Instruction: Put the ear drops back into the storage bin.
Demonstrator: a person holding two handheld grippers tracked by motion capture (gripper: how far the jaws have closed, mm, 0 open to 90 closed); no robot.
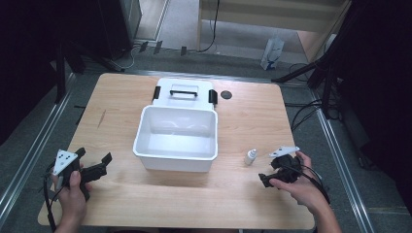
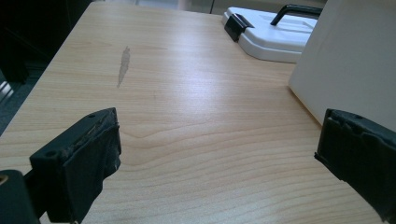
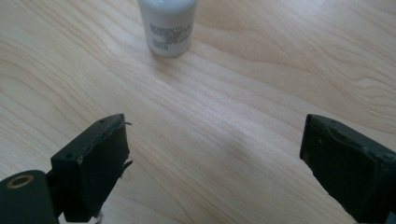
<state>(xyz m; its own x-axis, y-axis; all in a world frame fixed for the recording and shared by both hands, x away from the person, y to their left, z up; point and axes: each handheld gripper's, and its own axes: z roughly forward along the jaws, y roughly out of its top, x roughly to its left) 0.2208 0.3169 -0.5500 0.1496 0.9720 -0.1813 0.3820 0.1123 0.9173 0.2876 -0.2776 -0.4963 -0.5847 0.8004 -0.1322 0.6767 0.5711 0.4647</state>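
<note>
Biggest risk here is that little white bottle [image 1: 250,156] tipping over. It stands upright on the table [image 1: 243,204], tall and narrow, so one jaw clipping it off-centre would knock it flat. It sits just right of the open white bin [image 1: 175,138], whose lid [image 1: 184,93] lies behind. The right gripper [image 1: 270,173] rests low near the bottle, jaws spread, nothing held. The left gripper [image 1: 95,164] sits at the near left, also spread and empty, pointing toward the bin.

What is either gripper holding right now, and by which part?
Nothing. The left gripper and right gripper are both open over bare table; the small white bottle stands untouched ahead of the right one.
</note>
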